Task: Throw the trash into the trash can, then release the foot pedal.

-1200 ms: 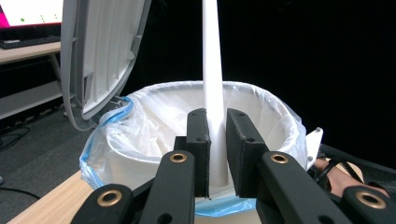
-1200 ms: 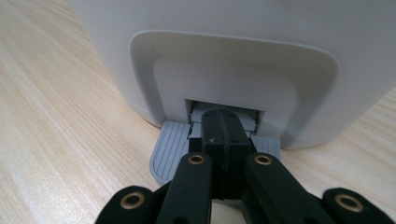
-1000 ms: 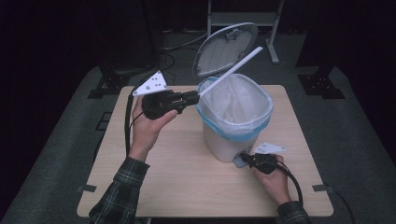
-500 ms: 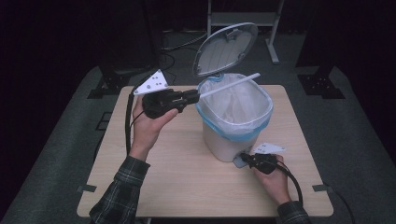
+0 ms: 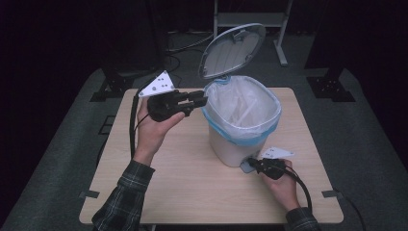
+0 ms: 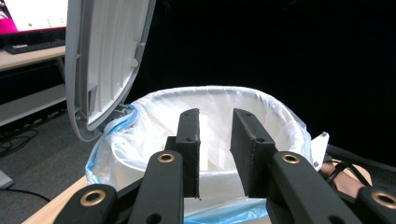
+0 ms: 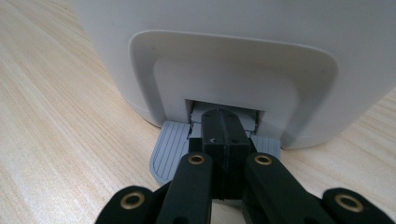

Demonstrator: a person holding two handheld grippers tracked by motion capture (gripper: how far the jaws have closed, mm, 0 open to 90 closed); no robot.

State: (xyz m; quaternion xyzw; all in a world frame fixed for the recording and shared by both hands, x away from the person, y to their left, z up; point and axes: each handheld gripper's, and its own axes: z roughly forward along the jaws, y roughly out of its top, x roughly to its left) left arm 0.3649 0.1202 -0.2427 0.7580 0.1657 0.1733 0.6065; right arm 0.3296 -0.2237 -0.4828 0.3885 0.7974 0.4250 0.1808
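While my right gripper (image 7: pixel 223 140) presses its closed jaws down on the grey pedal (image 7: pixel 173 154) of the white bin (image 5: pixel 240 130), the lid (image 5: pixel 231 48) stands raised. My left gripper (image 6: pixel 215 154), jaws parted and empty, points at the lined opening just ahead. I can read no writing anywhere.

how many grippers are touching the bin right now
1. The right gripper, jaws shut, presses on the grey pedal at the foot of the bin. The left gripper hangs open above the rim, touching nothing.
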